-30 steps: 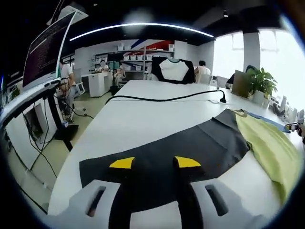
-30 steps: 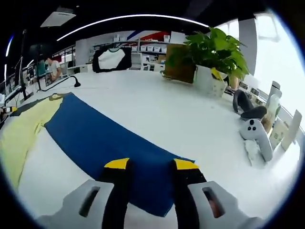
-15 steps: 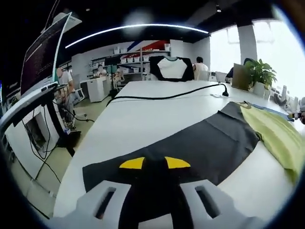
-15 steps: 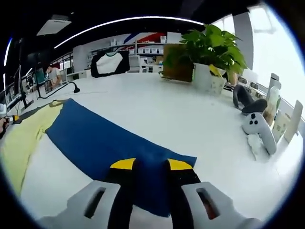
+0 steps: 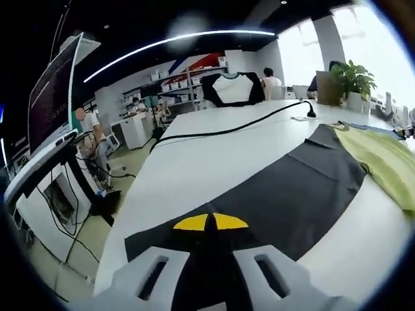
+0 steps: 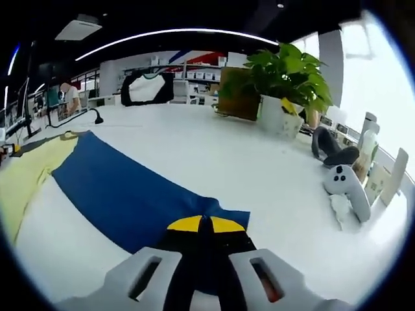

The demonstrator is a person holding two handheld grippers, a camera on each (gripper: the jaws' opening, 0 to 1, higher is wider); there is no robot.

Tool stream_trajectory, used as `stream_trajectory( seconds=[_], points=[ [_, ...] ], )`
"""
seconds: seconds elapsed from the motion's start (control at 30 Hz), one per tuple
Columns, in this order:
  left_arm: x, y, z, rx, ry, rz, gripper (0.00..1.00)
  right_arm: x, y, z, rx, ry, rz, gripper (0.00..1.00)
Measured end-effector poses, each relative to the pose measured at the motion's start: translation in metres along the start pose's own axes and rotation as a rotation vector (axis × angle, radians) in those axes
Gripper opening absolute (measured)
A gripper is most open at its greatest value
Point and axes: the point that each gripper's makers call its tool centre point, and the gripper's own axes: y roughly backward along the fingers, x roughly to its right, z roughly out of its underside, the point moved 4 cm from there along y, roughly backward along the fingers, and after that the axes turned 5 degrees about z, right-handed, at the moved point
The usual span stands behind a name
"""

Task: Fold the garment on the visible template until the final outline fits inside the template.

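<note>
Both tools are pinched tight, left tool (image 5: 210, 222) on the flat black sleeve (image 5: 285, 194), right tool (image 6: 205, 224) on the smooth blue sleeve (image 6: 123, 188) stretching toward upper left.

The left gripper (image 5: 210, 222) covers the near edge of the black sleeve (image 5: 285, 194), so you cannot see if cloth is pinched between its yellow tips. The yellow-green shirt body (image 5: 382, 155) runs off the picture's right side. The right gripper (image 6: 205, 224) hides the near corner of the blue sleeve (image 6: 123, 188) the same way. The far people (image 5: 87, 120) are too small to make out. The writing on the monitor (image 5: 55, 91) is too blurry to read.
</note>
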Motion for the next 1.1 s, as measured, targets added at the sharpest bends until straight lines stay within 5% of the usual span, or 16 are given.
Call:
stream_trajectory(
  seconds=[0.27, 0.53, 1.1],
  points=[
    [-0.009, -0.010, -0.004, 0.005, 0.028, 0.001, 0.01, 0.007, -0.011, -0.003, 0.021, -0.053, 0.000, 0.00],
    [-0.012, -0.018, -0.008, -0.042, -0.047, -0.018, 0.00, 0.007, -0.017, -0.006, 0.010, 0.011, 0.008, 0.00],
    [-0.022, -0.030, -0.013, -0.039, -0.032, -0.019, 0.00, 0.017, -0.036, -0.014, 0.014, -0.017, 0.035, 0.00]
  ],
)
